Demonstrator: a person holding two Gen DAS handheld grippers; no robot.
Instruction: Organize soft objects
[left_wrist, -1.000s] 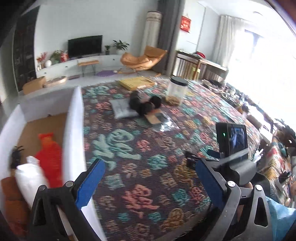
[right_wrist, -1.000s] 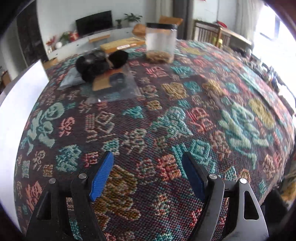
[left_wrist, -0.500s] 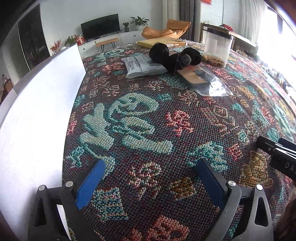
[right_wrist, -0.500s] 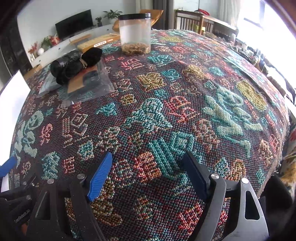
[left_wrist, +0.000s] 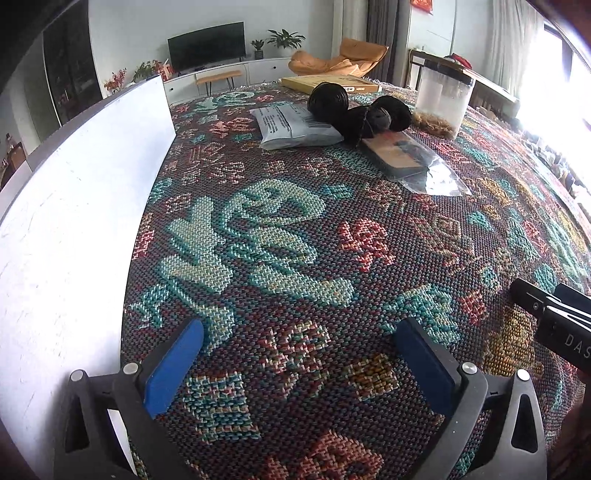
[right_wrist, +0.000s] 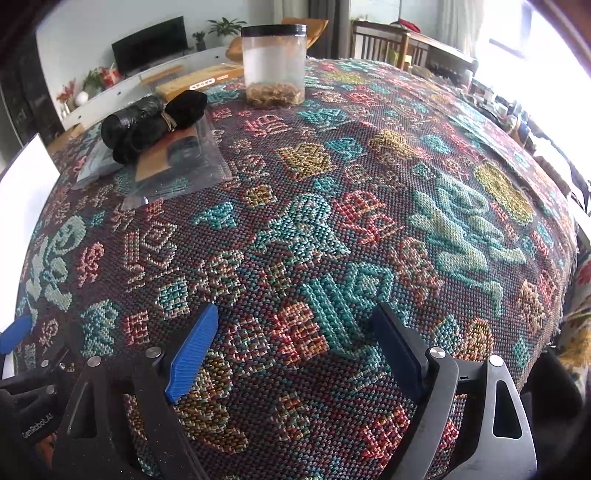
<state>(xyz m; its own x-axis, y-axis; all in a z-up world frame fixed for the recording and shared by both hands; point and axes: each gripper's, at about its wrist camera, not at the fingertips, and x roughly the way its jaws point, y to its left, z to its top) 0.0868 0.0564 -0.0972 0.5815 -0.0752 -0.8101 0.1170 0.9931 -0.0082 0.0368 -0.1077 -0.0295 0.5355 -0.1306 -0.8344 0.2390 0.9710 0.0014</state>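
Observation:
A bundle of black rolled soft items (left_wrist: 354, 110) (right_wrist: 151, 122) lies at the far side of the patterned tablecloth (left_wrist: 295, 240). It rests partly on a grey plastic mailer (left_wrist: 295, 127) and on a clear bag with a brown card (left_wrist: 406, 155) (right_wrist: 177, 162). My left gripper (left_wrist: 298, 332) hovers low over the cloth beside the white box wall (left_wrist: 74, 221), its jaws opening with nothing between them. My right gripper (right_wrist: 295, 314) is close to its right over bare cloth, jaws also opening and empty. Both are well short of the bundle.
A clear jar with a black lid (left_wrist: 441, 103) (right_wrist: 274, 66) stands behind the bundle, next to a flat yellow box (left_wrist: 328, 83). The right tool's black housing (left_wrist: 554, 321) shows at the left view's right edge. Chairs and cluttered furniture line the far right.
My left gripper came down from above the white box to just over the cloth; the box's inside has left view. The right gripper tilted a little and its jaws spread wider.

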